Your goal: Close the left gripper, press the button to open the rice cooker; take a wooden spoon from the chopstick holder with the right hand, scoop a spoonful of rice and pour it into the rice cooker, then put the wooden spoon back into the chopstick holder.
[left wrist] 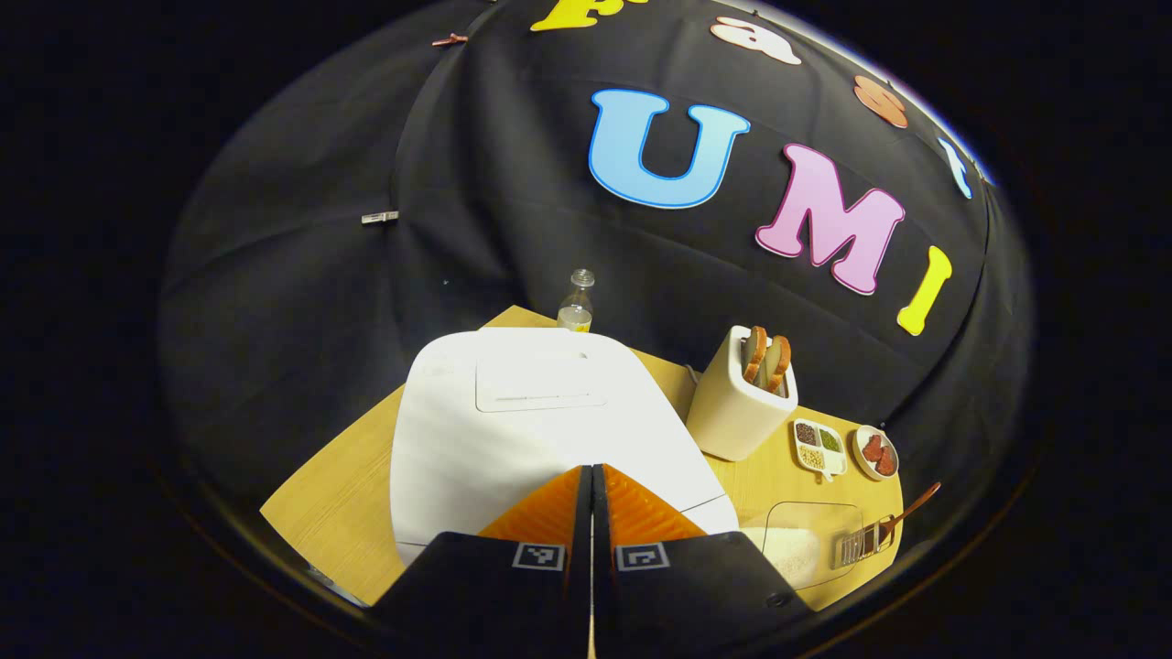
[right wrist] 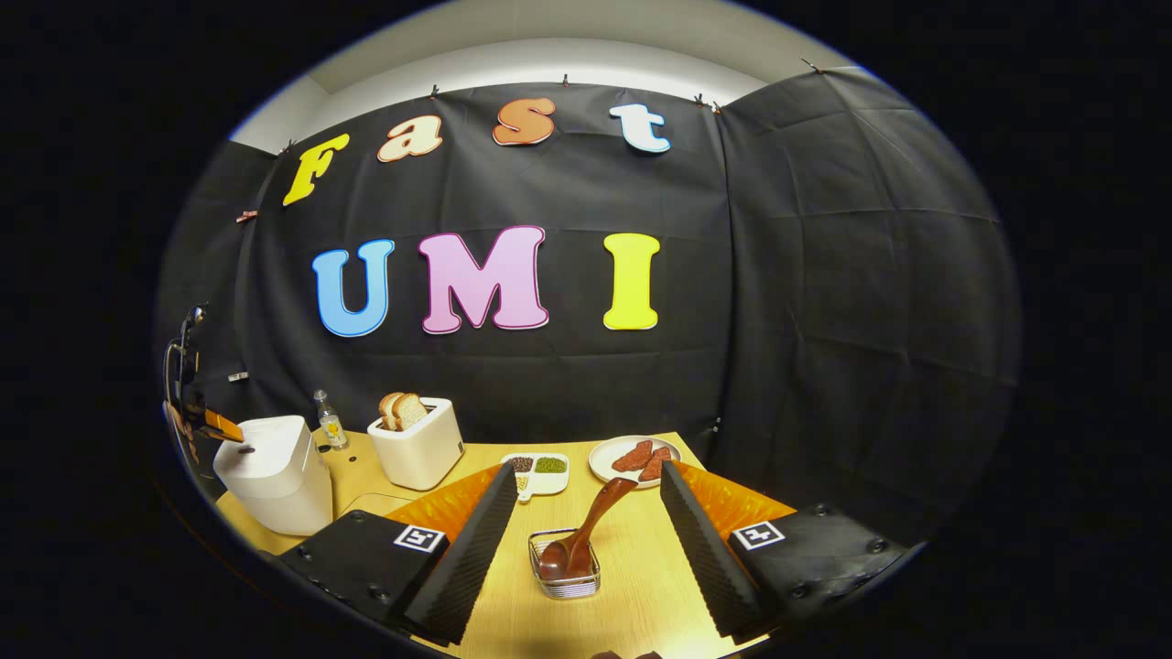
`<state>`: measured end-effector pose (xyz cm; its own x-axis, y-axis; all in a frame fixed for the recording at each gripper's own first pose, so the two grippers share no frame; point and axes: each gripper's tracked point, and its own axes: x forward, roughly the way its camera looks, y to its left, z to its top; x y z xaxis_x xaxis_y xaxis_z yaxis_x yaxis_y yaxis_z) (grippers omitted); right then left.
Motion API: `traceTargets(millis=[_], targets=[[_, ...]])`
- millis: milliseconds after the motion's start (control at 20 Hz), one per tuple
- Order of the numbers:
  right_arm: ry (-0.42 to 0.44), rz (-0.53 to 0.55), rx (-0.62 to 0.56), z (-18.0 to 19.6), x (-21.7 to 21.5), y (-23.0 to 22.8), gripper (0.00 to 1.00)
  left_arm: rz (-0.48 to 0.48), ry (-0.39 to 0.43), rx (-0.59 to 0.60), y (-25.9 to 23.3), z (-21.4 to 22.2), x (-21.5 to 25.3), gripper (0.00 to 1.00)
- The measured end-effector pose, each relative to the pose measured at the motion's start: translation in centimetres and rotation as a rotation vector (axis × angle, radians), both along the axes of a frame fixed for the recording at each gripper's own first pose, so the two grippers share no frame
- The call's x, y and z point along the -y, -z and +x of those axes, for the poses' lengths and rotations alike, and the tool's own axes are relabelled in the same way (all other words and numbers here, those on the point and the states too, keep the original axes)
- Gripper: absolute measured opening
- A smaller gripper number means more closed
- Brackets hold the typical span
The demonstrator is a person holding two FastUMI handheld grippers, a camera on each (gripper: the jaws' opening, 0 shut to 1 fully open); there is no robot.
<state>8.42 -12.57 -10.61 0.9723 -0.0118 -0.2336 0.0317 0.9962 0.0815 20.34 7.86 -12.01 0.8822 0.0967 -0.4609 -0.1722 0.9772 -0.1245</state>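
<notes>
Left view close above cooker (left wrist: pixel 549 412) — right farther.

Rice cooker (left wrist: pixel 549 430) was white w/ rounded corners, lid down and shut, a flat rectangular panel inset on top; it stood on the counter (left wrist: pixel 339 494) at its left end. In right gripper view the rice cooker (right wrist: pixel 275 471) sat far left, just beside a white toaster. Wooden spoon (right wrist: pixel 586 531) was dark reddish-brown, bowl end down inside the chopstick holder (right wrist: pixel 565 577), handle leaning up and to the right. Holder was a small wire-mesh basket, low, upright on the counter. Rice (left wrist: pixel 792 549) was a white heap in a clear container w/ rounded corners, near the cooker's front right; holder (left wrist: pixel 861 545) just beside it.
</notes>
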Motion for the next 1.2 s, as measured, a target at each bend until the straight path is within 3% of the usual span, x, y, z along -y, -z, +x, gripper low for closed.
traceTargets(millis=[700, 850, 1200], targets=[[-0.04, 0.023, -0.037, 2.0, 1.1, 3.2, 0.98, 0.012, -0.077, -0.08, 2.0, 0.6, -0.3, 0.07], [-0.017, 0.035, -0.051, 2.0, 2.3, 3.9, 0.98, 0.049, -0.102, 0.007, -0.8, 0.6, -0.5, 0.07], [0.017, 0.042, -0.073, 2.2, 4.0, 4.8, 0.98, 0.266, -0.192, 0.331, -15.5, -0.9, -1.4, 0.06]])
